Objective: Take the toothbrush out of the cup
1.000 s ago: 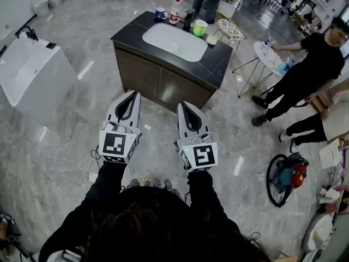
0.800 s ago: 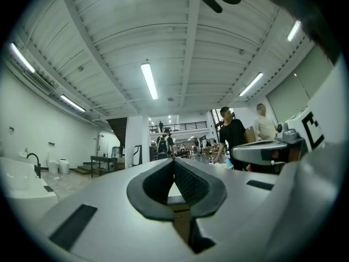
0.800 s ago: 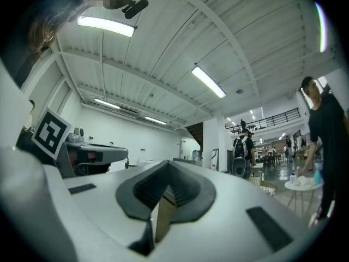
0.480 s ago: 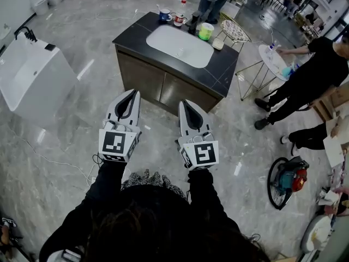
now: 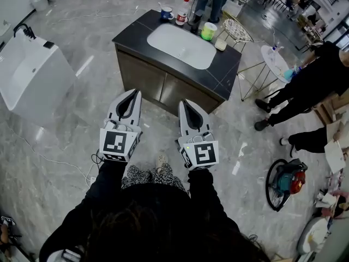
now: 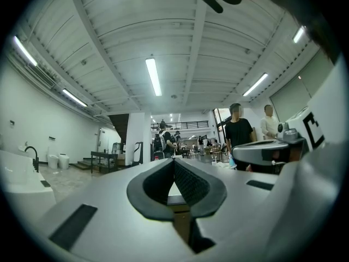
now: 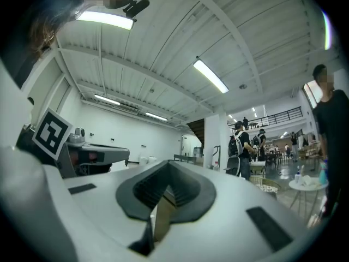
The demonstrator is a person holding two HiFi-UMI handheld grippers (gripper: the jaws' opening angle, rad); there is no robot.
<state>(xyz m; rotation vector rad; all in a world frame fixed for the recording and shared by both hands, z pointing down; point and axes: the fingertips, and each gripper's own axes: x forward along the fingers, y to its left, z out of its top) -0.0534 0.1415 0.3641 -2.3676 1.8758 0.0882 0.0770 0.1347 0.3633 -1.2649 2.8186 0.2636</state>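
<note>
A black-topped vanity with a white sink stands ahead of me. On its far edge are a blue cup with a thin stick rising from it, a red-and-white cup and a green cup; which one holds the toothbrush I cannot tell. My left gripper and right gripper are held side by side, well short of the vanity, pointing at it. Both are shut and empty. In the gripper views the left gripper and the right gripper show pads pressed together.
A white freestanding basin stands at the left. A wire chair, a round white side table and a person in black are right of the vanity. A round machine and a cable lie on the floor.
Both grippers have advanced toward the vanity, which now sits a little nearer. The person at the right has bent over more. The jaws stayed shut.
</note>
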